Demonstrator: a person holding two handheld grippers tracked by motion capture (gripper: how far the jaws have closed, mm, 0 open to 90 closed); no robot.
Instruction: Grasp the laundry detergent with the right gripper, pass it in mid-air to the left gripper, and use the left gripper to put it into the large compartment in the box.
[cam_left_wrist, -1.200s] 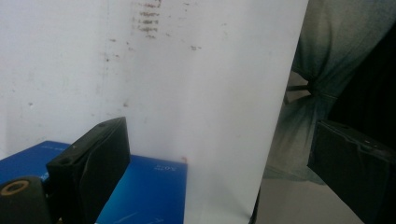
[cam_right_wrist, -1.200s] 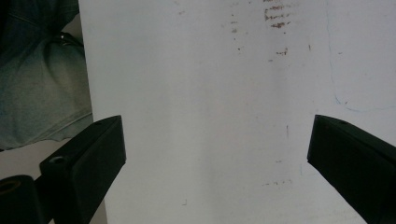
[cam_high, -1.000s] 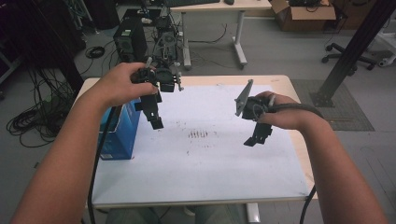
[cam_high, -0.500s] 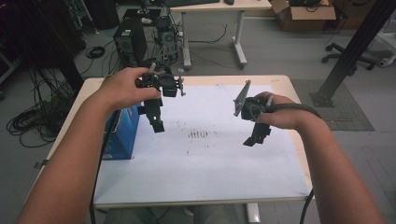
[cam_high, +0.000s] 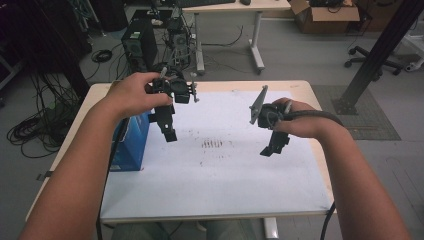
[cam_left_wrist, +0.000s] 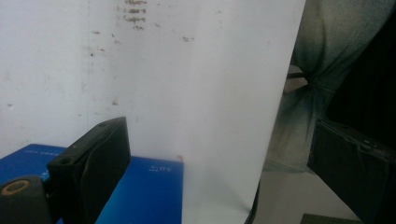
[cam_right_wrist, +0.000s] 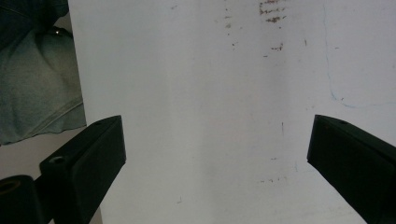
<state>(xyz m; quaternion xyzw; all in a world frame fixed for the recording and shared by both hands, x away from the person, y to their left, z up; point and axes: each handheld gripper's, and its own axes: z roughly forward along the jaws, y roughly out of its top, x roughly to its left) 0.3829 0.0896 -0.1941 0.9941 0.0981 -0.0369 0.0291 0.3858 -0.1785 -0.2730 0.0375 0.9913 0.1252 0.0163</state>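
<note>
My left gripper (cam_high: 170, 135) hangs above the white sheet (cam_high: 220, 170), just right of a blue box (cam_high: 131, 142) that stands on the table's left side. In the left gripper view its jaws (cam_left_wrist: 219, 158) are wide apart and open, nothing between them, with the blue box (cam_left_wrist: 140, 191) below the left jaw. My right gripper (cam_high: 268, 151) hovers over the right part of the sheet, tilted down and left. In the right gripper view it (cam_right_wrist: 217, 154) is open and empty over the marked white sheet (cam_right_wrist: 201, 93).
The sheet covers most of a light wooden table (cam_high: 305, 90); dark smudges (cam_high: 212, 144) mark its middle. Beyond the far edge stand a computer tower (cam_high: 140, 42) and cables on the floor. My clothing (cam_left_wrist: 322, 70) lies past the sheet's near edge.
My left gripper has shifted slightly down and toward me over the sheet. The right gripper has barely moved.
</note>
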